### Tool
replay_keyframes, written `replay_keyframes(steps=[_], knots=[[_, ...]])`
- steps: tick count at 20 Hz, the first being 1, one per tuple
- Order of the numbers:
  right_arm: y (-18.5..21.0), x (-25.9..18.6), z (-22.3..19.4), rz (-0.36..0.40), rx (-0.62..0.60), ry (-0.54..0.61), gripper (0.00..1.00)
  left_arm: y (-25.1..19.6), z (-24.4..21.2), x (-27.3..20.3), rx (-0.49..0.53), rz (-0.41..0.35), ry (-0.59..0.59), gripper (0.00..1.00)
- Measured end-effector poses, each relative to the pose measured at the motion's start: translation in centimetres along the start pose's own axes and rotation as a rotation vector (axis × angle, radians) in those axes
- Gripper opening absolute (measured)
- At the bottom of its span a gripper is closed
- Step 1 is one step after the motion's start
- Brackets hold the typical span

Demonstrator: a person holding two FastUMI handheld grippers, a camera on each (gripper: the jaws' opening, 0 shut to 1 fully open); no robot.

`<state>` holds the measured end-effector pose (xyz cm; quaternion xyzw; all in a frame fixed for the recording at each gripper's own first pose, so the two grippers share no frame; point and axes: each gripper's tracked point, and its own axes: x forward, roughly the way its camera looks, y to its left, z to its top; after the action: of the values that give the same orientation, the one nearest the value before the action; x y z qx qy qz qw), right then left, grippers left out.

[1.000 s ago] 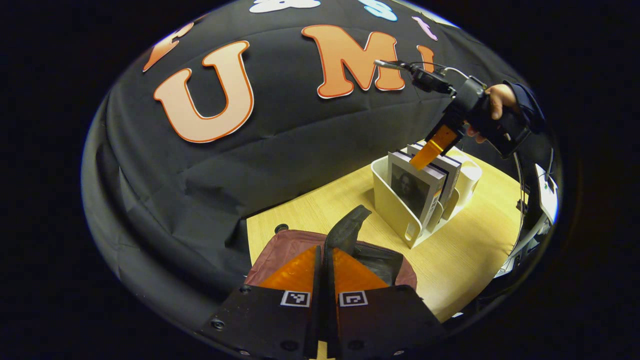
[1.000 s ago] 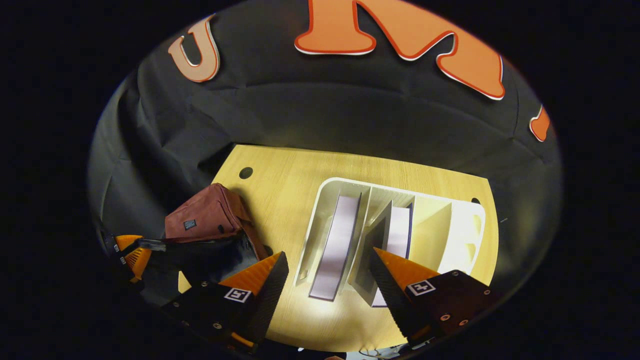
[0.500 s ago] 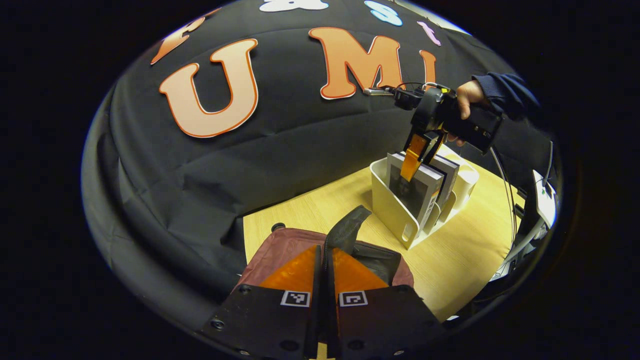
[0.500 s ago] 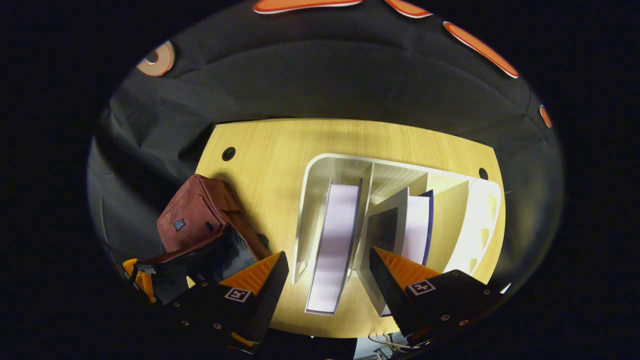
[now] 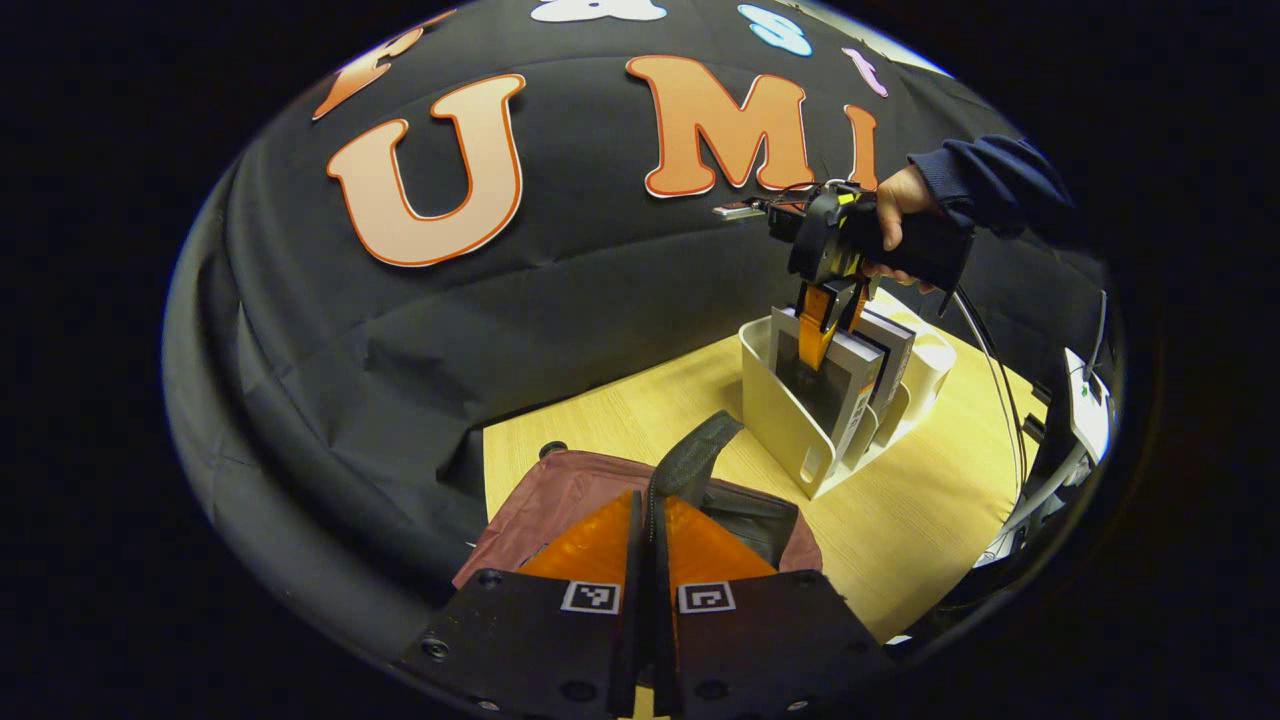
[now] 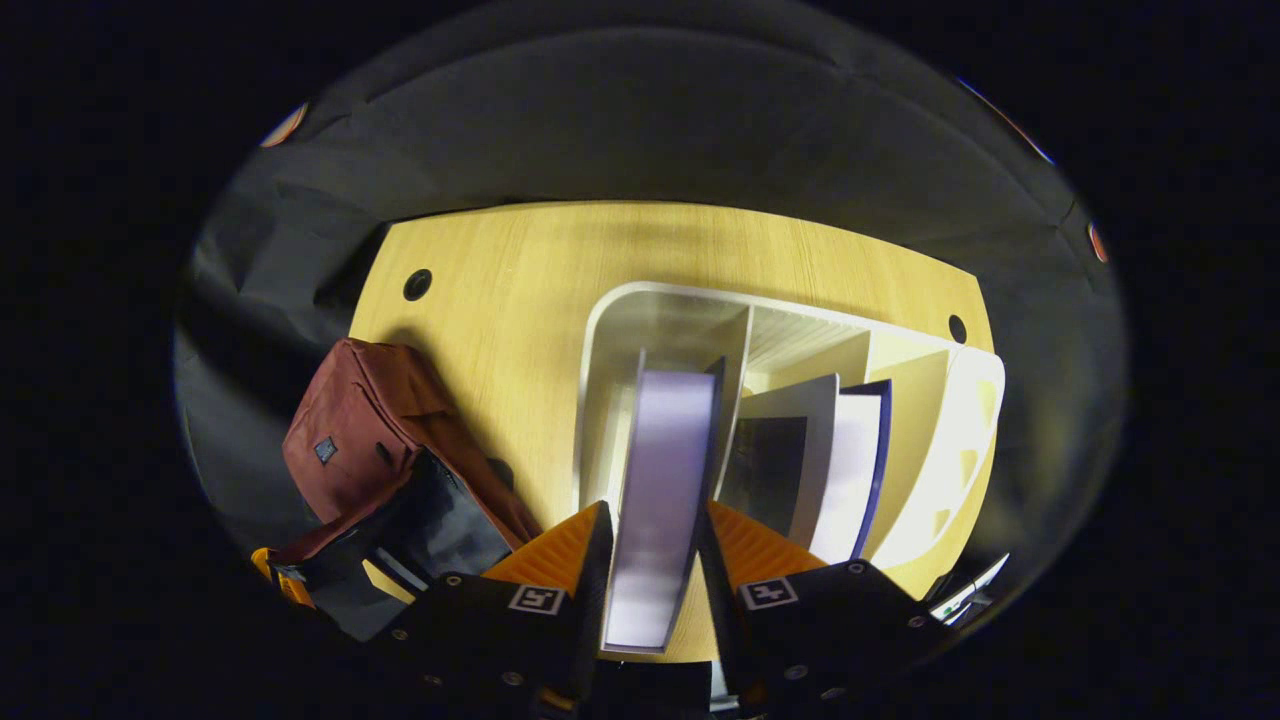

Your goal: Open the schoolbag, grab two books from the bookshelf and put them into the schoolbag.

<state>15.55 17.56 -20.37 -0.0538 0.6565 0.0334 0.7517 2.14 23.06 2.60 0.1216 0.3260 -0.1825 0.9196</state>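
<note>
My right tongs (image 6: 652,560) point straight down, clamped on a book (image 6: 660,490) in the bookshelf (image 6: 640,310); left tongs (image 5: 650,545) pinched on the schoolbag (image 5: 580,490) strap (image 5: 690,460), bag below them on the table (image 5: 900,520); my sleeve (image 5: 985,175) shows from there.

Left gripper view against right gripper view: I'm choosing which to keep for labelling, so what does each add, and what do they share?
Left gripper view adds the hand and dark sleeve holding the right tongs over the white bookshelf, plus the bag strap pinched in the left tongs.

Right gripper view adds the top-down look: the right tongs astride the first book, a second book in the next slot, and the bag's dark open inside.

Shared: the maroon schoolbag, bookshelf, books and wooden table.
</note>
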Motion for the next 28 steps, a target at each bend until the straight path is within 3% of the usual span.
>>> replay_keyframes(steps=[1, 2, 4, 5, 6, 8, 18, 23, 28], knots=[[0.5, 0.0, -0.1, 0.002, 0.010, 0.004, 0.51, 0.0, 0.0, -0.1, -0.002, -0.002, 0.002, 0.07], [0.6, 0.2, -0.2, 0.006, 0.020, 0.016, 0.41, 0.0, -0.1, 0.0, -0.003, 0.000, -0.001, 0.07], [0.1, -0.6, 0.0, -0.003, 0.049, 0.023, 0.37, 0.0, 0.0, -0.2, -0.004, -0.002, -0.003, 0.07], [0.3, -0.7, 0.1, -0.004, 0.064, 0.016, 0.44, 0.0, -0.1, -0.1, -0.007, -0.003, -0.001, 0.07], [0.2, -1.0, 0.2, -0.002, 0.078, 0.009, 0.35, 0.0, -0.1, -0.1, -0.007, -0.003, -0.002, 0.07], [-0.4, -2.0, 0.1, 0.005, 0.085, -0.004, 0.33, 0.0, -0.1, -0.1, -0.007, -0.005, 0.001, 0.07], [-2.6, -11.7, -1.2, 0.085, 0.106, -0.108, 0.31, -0.9, 0.0, 0.2, 0.011, -0.019, 0.012, 0.07], [-3.4, -16.6, -3.5, 0.153, 0.098, -0.176, 0.30, -0.8, 0.0, -0.2, 0.019, -0.018, 0.020, 0.07], [-3.1, -18.7, -5.5, 0.245, 0.127, -0.232, 0.30, -0.9, 0.9, -0.1, 0.063, -0.017, 0.033, 0.06]])
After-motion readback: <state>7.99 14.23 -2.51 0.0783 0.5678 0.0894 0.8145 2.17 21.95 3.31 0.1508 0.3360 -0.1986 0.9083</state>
